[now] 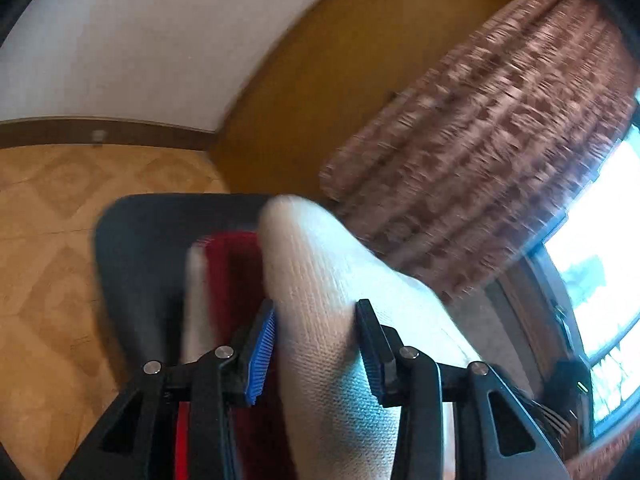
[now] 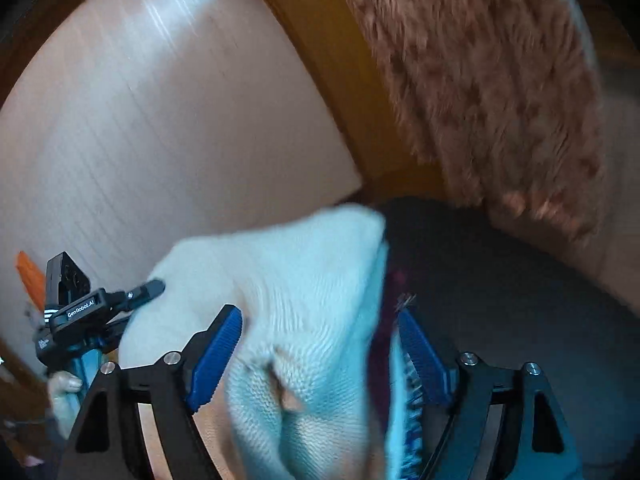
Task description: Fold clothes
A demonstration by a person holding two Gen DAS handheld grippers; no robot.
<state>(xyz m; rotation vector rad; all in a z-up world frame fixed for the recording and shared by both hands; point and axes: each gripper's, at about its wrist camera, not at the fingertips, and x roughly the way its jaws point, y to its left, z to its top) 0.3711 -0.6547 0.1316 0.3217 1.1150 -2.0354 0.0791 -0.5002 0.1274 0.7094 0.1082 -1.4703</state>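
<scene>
A white knit garment (image 1: 320, 280) with a dark red part (image 1: 236, 272) fills the space between the fingers of my left gripper (image 1: 316, 320), which is shut on it and holds it up in the air. The same white knit garment (image 2: 304, 288) runs between the blue pads of my right gripper (image 2: 320, 332); those jaws stand wide and the cloth does not look clamped. The left gripper (image 2: 152, 288) shows at the left of the right wrist view, touching the cloth's far corner. Both views are motion-blurred.
A dark chair seat (image 1: 160, 240) lies below the garment, also seen in the right wrist view (image 2: 500, 280). A patterned brown curtain (image 1: 480, 140) hangs beside a bright window (image 1: 600, 272). A white wall (image 1: 140, 40) and a tiled floor (image 1: 52, 240) are at left.
</scene>
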